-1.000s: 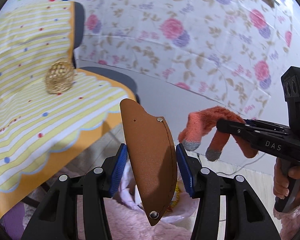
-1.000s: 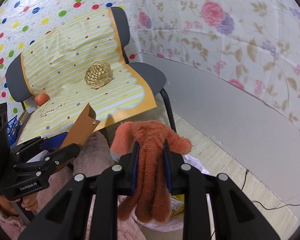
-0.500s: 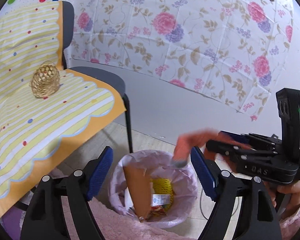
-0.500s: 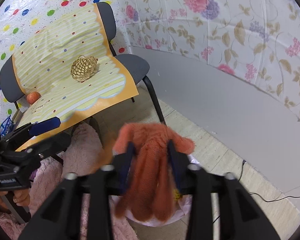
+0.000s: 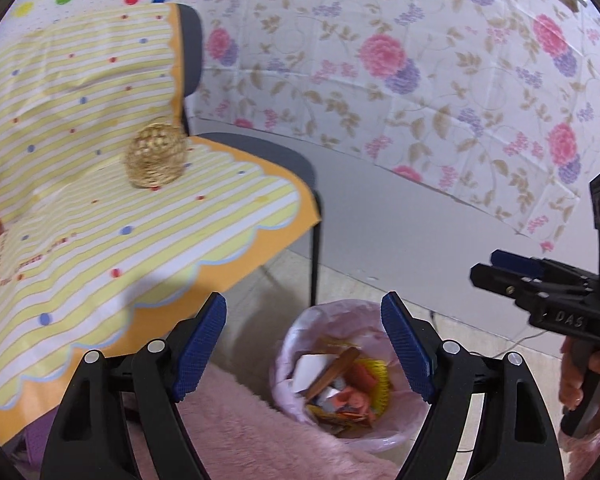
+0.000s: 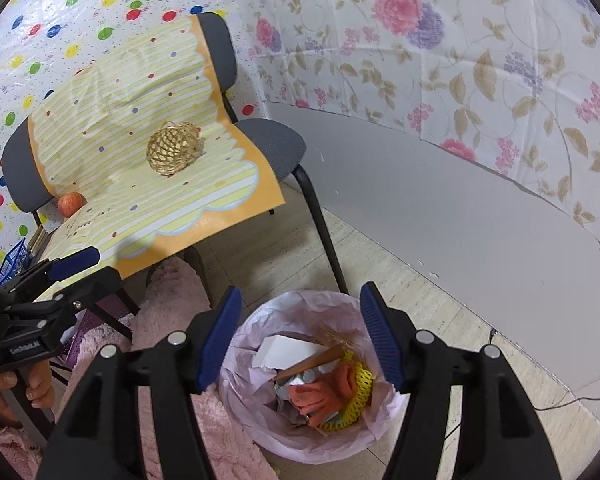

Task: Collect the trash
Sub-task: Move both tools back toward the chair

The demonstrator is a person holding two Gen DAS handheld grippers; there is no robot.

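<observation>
Fingers of left gripper and right gripper are spreading wide, released, both hanging over the pink-lined trash bin on the floor. Inside the bin are lying the orange glove, then the brown sheath.

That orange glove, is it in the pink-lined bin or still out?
In. The orange glove lies on the rubbish inside the bin, beside yellow netting. Both tools are open and hold nothing.
</observation>
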